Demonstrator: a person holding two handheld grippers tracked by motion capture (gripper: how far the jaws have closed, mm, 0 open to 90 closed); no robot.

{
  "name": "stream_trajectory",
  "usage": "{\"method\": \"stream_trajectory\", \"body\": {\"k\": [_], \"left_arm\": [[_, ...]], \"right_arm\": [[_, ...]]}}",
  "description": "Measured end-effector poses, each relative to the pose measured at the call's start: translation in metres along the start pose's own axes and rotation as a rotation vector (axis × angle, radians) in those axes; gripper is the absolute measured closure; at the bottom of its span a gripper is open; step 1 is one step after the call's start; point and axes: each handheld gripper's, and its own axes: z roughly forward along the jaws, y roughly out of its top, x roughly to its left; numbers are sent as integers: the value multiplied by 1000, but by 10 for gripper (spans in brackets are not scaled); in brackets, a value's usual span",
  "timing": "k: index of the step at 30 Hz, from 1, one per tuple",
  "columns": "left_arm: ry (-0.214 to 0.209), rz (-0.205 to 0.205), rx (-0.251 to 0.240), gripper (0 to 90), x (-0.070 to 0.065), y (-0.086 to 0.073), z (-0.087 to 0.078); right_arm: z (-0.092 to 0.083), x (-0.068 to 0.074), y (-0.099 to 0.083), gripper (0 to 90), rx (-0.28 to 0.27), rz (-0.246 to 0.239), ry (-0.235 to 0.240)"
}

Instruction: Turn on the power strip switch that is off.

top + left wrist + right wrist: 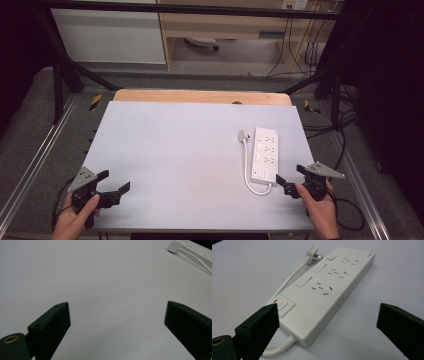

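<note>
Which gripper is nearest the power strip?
The right gripper: its open jaws sit at the strip's switch end. The left gripper is across the table.

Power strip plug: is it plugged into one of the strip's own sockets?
No. The plug lies loose on the table beside the power strip, its cord curling back along the strip's side.

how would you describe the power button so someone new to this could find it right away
Look at the pale table and find the white power strip lying on its right side, just ahead of the right gripper. The power button is the square key at the strip's near end, where the cable leaves. Unlike the sockets, it bears a power symbol beside a small red mark.
</note>
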Motion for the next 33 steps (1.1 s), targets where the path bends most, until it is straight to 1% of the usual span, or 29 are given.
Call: {"method": "stream_trajectory", "body": {"k": [2, 5, 9, 13, 17, 20, 24, 25, 26, 28, 29, 33], "left_arm": [[4, 2, 4, 66, 0, 0, 0], [-3, 13, 3, 67, 0, 1, 0], [3, 8, 8, 67, 1, 1, 1], [14, 6, 5, 67, 1, 0, 0], [12, 9, 7, 67, 1, 0, 1], [18, 5, 11, 67, 1, 0, 1], [25, 0, 10, 65, 3, 0, 2], [29, -1, 11, 63, 3, 0, 3], [32, -4, 20, 63, 4, 0, 4], [32, -3, 22, 63, 4, 0, 4], [33, -4, 22, 63, 4, -1, 4], [31, -3, 21, 63, 3, -1, 4]], "right_arm": [[0, 0, 0, 50, 0, 4, 2], [0, 2, 1, 46, -12, 5, -5], [1, 4, 4, 46, -24, 3, -6], [-3, 4, 6, 45, -41, 28, -6], [-4, 5, 7, 49, -39, 29, -6], [-5, 5, 9, 49, -35, 42, 4], [-6, 7, 11, 53, -40, 36, 5], [-7, 9, 14, 53, -38, 38, -2], [-7, 10, 16, 54, -42, 36, -1], [-7, 11, 19, 56, -38, 36, 0], [-8, 13, 24, 57, -34, 24, -6], [-8, 16, 34, 57, -39, 18, -2]]}}
